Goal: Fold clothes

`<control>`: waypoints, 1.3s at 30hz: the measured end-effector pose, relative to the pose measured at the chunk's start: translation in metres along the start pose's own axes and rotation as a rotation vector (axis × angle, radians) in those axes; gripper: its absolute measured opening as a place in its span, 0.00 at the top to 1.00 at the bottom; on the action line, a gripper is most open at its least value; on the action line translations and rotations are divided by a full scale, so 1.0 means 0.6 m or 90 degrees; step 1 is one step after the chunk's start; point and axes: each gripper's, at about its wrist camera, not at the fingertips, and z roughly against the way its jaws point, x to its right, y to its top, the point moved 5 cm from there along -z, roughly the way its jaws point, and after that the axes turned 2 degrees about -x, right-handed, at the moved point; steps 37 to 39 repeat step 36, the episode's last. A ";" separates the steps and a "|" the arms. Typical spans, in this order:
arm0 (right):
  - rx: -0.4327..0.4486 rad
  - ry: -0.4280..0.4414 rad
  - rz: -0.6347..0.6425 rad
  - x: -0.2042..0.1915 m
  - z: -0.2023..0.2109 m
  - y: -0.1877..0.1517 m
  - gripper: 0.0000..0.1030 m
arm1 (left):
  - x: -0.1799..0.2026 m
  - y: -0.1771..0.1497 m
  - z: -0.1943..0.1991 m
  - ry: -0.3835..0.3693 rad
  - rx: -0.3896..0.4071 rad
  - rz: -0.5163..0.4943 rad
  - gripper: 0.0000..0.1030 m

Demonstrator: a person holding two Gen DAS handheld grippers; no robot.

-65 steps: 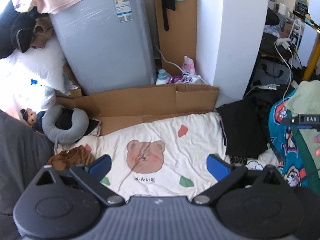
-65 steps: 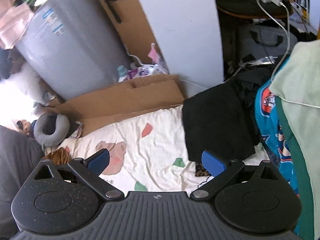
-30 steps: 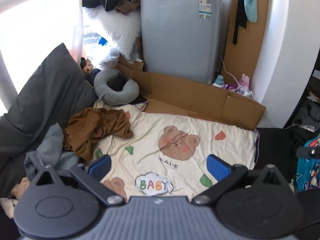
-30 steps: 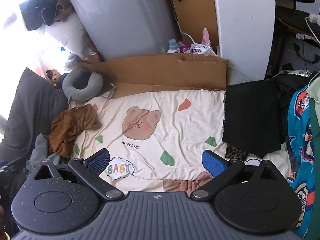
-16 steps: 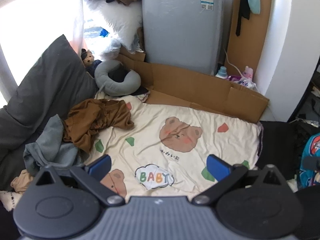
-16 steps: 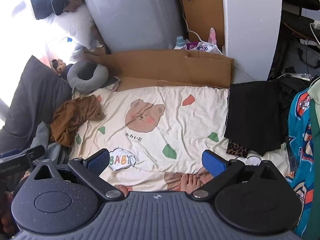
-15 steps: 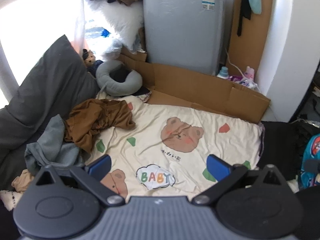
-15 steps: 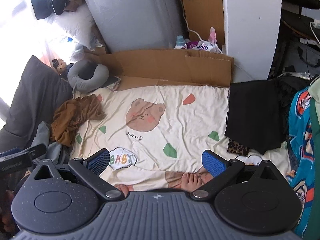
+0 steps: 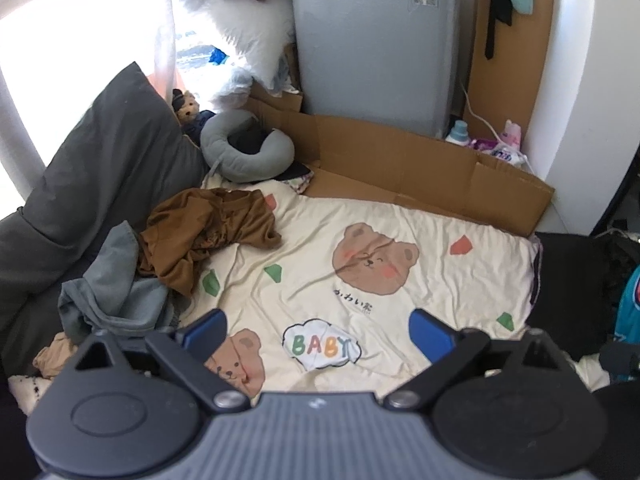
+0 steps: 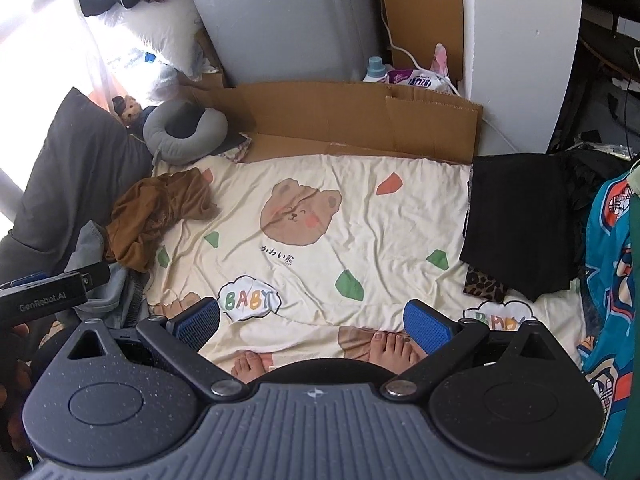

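At nine o'clock in my left wrist view, a dark grey cushion leans up along the edge of the bedding. Just inside it, at about ten o'clock from my left gripper, lies a grey garment, bunched in a heap, and touching it on the far side a brown garment, crumpled with no clean edge; its long axis runs roughly from eight o'clock to two o'clock, one loose end trailing toward the middle of the cream bear-print blanket. I cannot tell which end is the neck. Beyond it, at eleven o'clock, a grey neck pillow sits against the flattened cardboard. My left gripper hovers above the blanket with its blue pads wide apart and nothing between them. At three o'clock a black garment lies flat, overlapping the blanket's edge.

From my right wrist view, the brown garment is at ten o'clock, well apart from my right gripper, whose pads are likewise spread wide and empty. The person's bare toes rest on the blanket just under it. The black garment lies at two o'clock, long axis running toward twelve, with a teal printed fabric beside it at three o'clock.
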 end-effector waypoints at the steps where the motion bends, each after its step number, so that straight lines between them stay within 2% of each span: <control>1: -0.002 -0.001 -0.001 0.001 -0.001 0.000 0.02 | 0.001 0.000 -0.001 -0.002 -0.001 -0.003 0.07; 15: 0.000 -0.023 0.002 0.010 -0.002 0.007 0.02 | -0.001 -0.001 -0.005 -0.036 -0.009 0.013 0.09; 39: 0.002 -0.035 0.003 0.012 0.000 0.008 0.02 | 0.013 0.000 -0.004 -0.056 -0.008 0.000 0.08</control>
